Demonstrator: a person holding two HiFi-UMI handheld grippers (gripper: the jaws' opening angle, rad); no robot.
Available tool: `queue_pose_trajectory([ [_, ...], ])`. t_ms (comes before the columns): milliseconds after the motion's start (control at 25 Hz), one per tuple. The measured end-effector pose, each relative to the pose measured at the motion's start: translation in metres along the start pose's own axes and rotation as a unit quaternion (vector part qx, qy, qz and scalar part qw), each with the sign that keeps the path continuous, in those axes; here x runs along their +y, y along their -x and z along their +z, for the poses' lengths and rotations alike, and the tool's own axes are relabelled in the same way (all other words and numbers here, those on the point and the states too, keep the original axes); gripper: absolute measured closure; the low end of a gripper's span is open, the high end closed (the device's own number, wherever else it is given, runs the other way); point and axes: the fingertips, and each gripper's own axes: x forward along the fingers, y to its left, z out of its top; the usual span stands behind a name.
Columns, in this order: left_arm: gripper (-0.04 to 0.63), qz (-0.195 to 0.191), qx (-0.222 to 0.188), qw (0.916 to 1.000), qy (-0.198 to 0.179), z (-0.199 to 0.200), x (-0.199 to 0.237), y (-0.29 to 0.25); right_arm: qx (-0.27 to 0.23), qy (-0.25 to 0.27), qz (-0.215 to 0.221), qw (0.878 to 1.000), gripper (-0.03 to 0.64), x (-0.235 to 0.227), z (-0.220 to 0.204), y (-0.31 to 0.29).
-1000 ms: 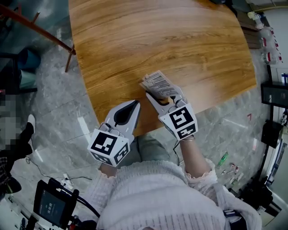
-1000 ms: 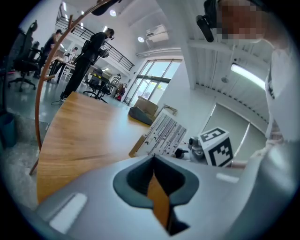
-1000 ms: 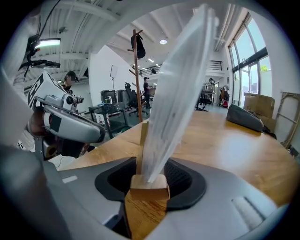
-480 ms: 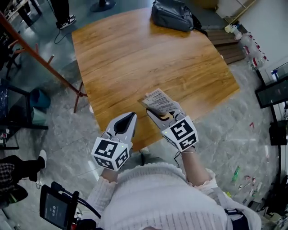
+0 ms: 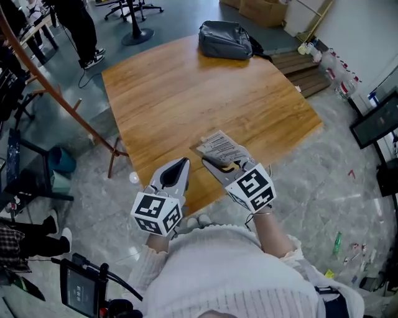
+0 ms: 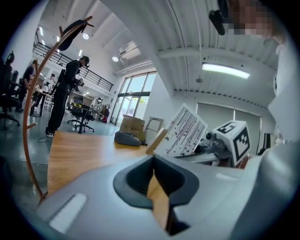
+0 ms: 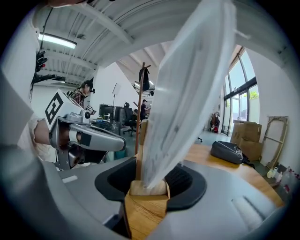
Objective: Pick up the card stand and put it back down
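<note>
Gripping, right tool point(image 5: 225, 164): its jaws are closed onto the wooden base point(image 7: 148, 187) of the card stand point(image 5: 216, 146), pads pressing on both sides of the block.
Card: a white printed sheet point(image 7: 187, 93) rises tilted out of the base. In the right gripper view it fills the middle of the frame and hides much of the room behind it.
Stand's place: lower middle of the head view, over the table's near edge. Whether the base touches the wood or hangs just above it cannot be told.
Left tool point(image 5: 180, 164): tips drawn together on nothing, just left of the right tool and apart from the stand, pointing at the same edge of the table.
Table point(image 5: 186, 87): a wooden top filling the middle of the head view, bare around the stand.
Bag point(image 5: 225, 40): grey, lying at the table's far end at upper centre, well apart from both tools.
Wooden pole point(image 5: 62, 93): reddish, slanting across the left of the head view with its legs on the floor beside the table.
Bystander point(image 5: 78, 25): dark-clothed, standing at upper left, near a chair base point(image 5: 134, 28).
Cardboard boxes point(image 5: 264, 9): at the top edge, beyond the bag.
Screen point(image 5: 81, 289): a small dark device at lower left, near the floor.
</note>
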Motion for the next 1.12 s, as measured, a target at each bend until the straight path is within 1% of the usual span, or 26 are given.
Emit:
queue_pose_trajectory([
  [160,0.588,-0.005,0.002,1.0,-0.006,0.003,-0.002,0.0,-0.003,-0.006,0.006,1.0,0.431,0.001,0.002,0.002],
  [440,0.588,0.002,0.006,0.9999,-0.015,0.003,-0.001,0.002,-0.004,-0.007,0.008,1.0,0.431,0.002,-0.001,0.005],
  [640,0.588,0.008,-0.003,0.9997,-0.021,0.005,-0.003,0.003,-0.007,-0.003,0.014,1.0,0.431,0.005,0.002,0.003],
  [800,0.588,-0.012,-0.012,0.9998,-0.014,0.009,-0.011,0.0,-0.007,-0.002,0.014,1.0,0.431,0.004,0.003,0.003],
  [1000,0.588,-0.004,0.004,0.9999,-0.015,0.003,-0.007,0.0,-0.006,-0.003,0.013,1.0,0.433,0.003,0.004,0.003],
  [1120,0.588,0.001,0.005,0.9999,-0.012,0.002,-0.004,0.001,-0.001,-0.006,0.015,1.0,0.433,0.003,0.001,0.002],
])
